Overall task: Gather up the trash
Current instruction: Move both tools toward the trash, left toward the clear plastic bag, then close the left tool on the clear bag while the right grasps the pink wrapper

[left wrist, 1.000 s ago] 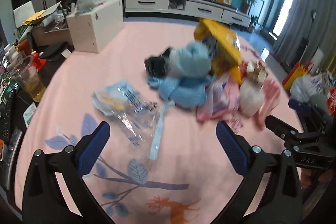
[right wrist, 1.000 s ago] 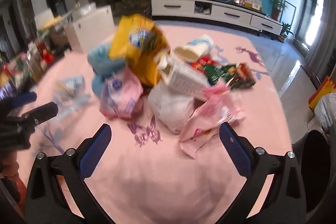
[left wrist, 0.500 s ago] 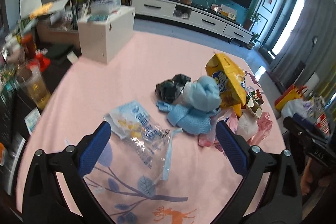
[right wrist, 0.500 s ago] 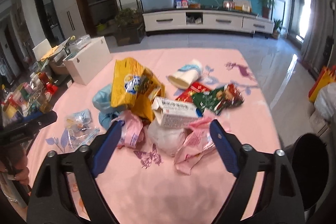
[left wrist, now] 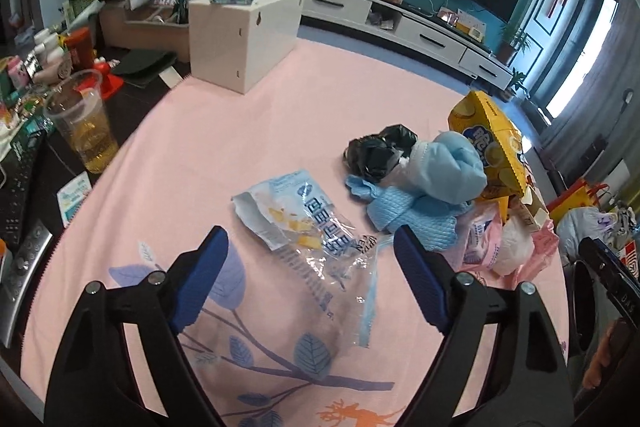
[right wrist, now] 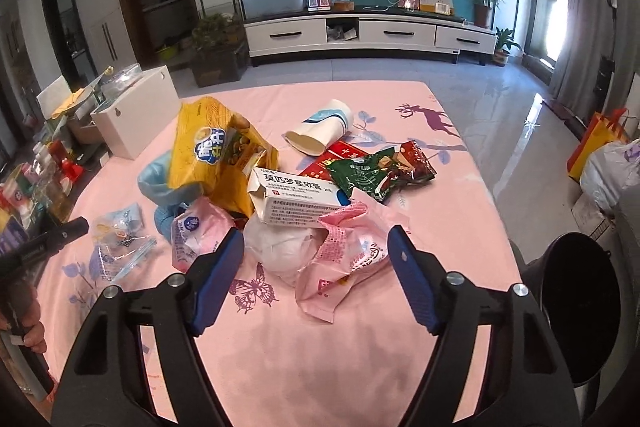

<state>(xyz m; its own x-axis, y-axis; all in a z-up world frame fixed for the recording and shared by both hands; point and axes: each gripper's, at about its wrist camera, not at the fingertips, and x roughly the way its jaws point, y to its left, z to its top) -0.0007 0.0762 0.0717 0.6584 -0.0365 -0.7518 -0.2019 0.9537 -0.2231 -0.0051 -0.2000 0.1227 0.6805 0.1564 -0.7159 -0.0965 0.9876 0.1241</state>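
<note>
A heap of trash lies on the pink tablecloth: a yellow snack bag, a white medicine box, pink wrappers, a white wad, a green and red snack packet, a tipped paper cup. In the left wrist view a clear blue-printed bag lies just ahead of my open, empty left gripper, with blue cloths and a black bag beyond. My right gripper is open and empty, just before the pink wrappers.
A black trash bin stands off the table's right edge. A white box sits at the far left corner. A plastic cup of amber drink, remotes and clutter line the left side.
Both grippers have pulled back and risen; the views widened and steadied. The trash lies where it was. Both stay open.
</note>
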